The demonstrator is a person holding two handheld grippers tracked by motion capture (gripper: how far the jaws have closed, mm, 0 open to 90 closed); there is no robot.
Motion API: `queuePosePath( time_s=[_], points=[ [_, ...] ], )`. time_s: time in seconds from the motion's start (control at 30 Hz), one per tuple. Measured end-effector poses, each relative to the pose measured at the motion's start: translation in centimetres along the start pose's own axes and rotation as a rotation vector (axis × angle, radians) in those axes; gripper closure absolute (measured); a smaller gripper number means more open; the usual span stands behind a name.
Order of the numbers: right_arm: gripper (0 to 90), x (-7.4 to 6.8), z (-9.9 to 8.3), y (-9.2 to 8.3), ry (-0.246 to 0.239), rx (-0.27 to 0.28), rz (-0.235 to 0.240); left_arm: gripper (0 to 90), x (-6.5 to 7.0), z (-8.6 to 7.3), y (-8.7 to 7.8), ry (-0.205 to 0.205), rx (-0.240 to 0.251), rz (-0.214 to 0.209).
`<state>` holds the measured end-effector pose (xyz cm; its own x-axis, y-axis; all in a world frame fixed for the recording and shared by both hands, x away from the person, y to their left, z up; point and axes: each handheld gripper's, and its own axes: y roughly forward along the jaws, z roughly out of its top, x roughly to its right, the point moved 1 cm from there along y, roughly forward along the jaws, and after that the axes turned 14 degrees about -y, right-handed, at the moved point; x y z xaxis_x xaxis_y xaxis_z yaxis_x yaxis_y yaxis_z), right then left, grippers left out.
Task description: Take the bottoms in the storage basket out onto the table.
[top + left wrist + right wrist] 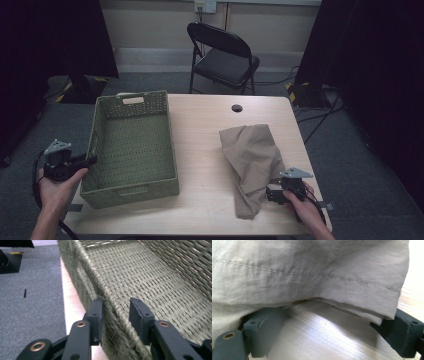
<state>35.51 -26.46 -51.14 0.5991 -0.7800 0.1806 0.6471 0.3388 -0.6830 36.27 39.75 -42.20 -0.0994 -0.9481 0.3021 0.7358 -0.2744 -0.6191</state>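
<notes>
Lower left of the high view: left gripper (89, 160) at the near left wall of the green woven basket (131, 145), which sits on the left half of the tabletop (205, 150). In the left gripper view, fingers (96, 315) straddling the braided rim (117, 312), one outside, one inside; outer finger close against the weave, inner finger apart from it by a clear gap, so part-open and not yet clamped. Best closed squarely across the rim, deep enough that the braid sits behind the tips, to steady the basket without tipping it.

Lower right of the high view: tan cloth (252, 160) lying crumpled on the right half of the tabletop, well apart from the basket, with the right gripper (270, 195) at its near edge. In the right gripper view, fingers (264, 327) spread wide and low on the wood, the hemmed edge (352, 307) draped over the gap between them, nothing pinched. Worth sliding further under, gathering every folded layer, then closing firmly; a grip on the top layer alone likely to let the rest trail during the carry up left to the basket.
</notes>
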Motion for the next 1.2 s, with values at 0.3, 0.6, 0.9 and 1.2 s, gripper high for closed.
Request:
queuePosePath(
  time_s=[0.3, 0.6, 0.9, 1.2],
  points=[
    [10.6, 0.0, 0.0, 0.0, -0.001, 0.001, 0.001, 68.1, -2.7, 1.5, 0.4, 0.013, -0.018, -0.023],
    [10.6, 0.0, 0.1, 0.1, 0.0, 0.0, -0.001, 42.8, -2.7, 1.8, -1.3, -0.033, 0.071, -0.004],
    [10.6, 0.0, 0.1, 0.1, 0.001, 0.0, -0.001, 41.0, 3.2, 2.1, -1.8, 0.058, 0.103, -0.125],
    [10.6, 0.0, 0.1, 0.1, 0.0, 0.0, -0.001, 39.7, 9.3, 2.5, 1.3, 0.123, 0.021, -0.212]
  ],
)
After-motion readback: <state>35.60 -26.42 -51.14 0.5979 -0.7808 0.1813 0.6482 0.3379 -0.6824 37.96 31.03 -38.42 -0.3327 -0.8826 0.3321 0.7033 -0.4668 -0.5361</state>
